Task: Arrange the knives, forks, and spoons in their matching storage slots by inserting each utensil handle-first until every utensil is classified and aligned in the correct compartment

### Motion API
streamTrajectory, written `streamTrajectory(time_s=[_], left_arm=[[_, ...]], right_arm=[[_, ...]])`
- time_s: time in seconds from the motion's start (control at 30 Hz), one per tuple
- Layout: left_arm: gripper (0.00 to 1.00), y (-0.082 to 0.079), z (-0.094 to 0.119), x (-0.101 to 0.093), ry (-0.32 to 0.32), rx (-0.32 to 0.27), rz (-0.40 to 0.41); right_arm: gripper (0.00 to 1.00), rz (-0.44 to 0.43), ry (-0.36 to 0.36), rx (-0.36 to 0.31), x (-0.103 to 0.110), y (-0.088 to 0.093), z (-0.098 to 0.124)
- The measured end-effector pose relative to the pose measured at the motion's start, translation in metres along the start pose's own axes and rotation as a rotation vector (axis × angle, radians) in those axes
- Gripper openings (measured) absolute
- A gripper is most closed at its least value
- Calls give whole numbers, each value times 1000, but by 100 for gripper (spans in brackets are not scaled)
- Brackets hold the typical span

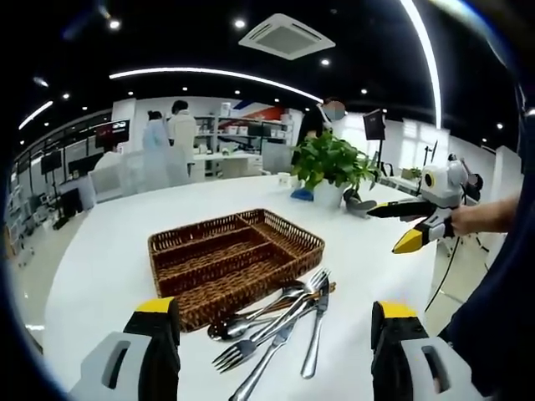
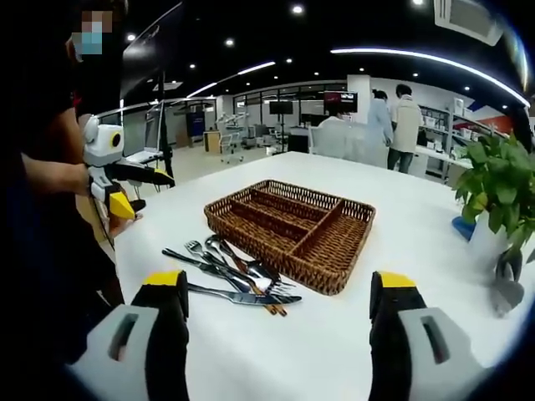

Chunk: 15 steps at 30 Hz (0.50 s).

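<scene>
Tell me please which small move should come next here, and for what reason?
Probably lower the left gripper onto the nearest fork in the utensil pile. Both grippers are open and hold nothing, the wicker tray has empty compartments, and all the cutlery lies heaped on the table beside the tray. The right gripper hovers farther back.

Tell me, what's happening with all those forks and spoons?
A person holds a left gripper and a right gripper, both open and holding nothing. The forks, spoons and knives lie in a pile on the white table beside the wicker tray. Its slots look empty, so sorting hasn't started.
</scene>
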State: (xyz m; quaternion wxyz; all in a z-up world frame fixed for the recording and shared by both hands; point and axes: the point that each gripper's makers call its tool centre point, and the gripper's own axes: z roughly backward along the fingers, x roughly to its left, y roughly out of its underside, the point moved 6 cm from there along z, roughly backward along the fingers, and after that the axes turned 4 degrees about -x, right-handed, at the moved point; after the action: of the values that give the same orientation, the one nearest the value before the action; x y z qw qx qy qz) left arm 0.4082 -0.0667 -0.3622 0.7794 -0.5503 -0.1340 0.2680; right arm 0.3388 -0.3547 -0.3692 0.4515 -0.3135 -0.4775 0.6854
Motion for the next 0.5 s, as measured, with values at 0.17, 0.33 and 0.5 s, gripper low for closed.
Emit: streamTrajectory(time_s=[0.17, 0.33, 0.5], left_arm=[[100, -1, 1, 0, 1, -10, -5], [100, -1, 2, 0, 0, -4, -12], [100, 0, 4, 3, -9, -2, -14]], right_arm=[[90, 8, -8, 1, 1, -2, 0], [90, 19, -17, 6, 0, -4, -2], [91, 19, -15, 9, -1, -4, -2]])
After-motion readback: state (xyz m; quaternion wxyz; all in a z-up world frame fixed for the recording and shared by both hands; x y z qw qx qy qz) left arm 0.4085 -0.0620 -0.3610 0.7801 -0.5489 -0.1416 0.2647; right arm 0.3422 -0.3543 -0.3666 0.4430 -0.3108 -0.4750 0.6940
